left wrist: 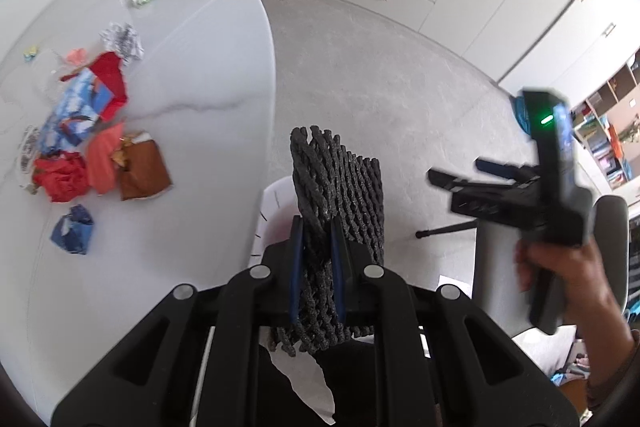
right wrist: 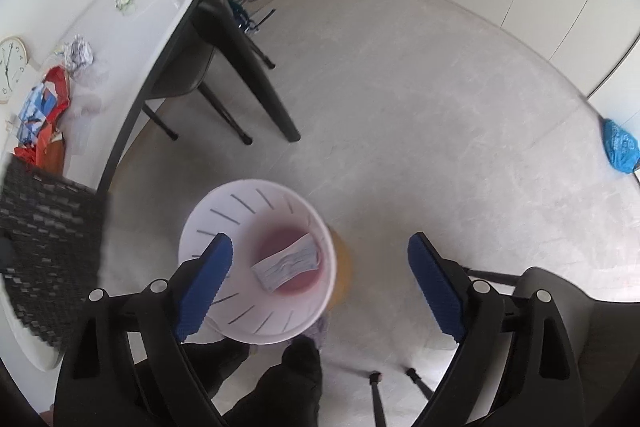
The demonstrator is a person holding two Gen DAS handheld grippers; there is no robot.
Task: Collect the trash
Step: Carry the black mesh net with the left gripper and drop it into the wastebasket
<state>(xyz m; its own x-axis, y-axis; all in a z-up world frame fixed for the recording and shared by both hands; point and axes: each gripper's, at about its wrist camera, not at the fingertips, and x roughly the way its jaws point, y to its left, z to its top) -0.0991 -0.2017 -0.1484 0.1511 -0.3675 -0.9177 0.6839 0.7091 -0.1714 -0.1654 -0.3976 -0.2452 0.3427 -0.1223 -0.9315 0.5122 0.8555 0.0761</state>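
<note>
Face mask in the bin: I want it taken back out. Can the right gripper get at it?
Probably yes: the right gripper hangs open above the white bin, and nothing covers the face mask.

The left gripper (left wrist: 318,259) hides the middle of the black foam net (left wrist: 340,187) it squeezes. In the right wrist view that net (right wrist: 48,247) is blurry and cut off at the left edge. The white bin (left wrist: 276,203) peeks out behind the net (mostly hidden). The right gripper (left wrist: 460,175) looks smeary.
</note>
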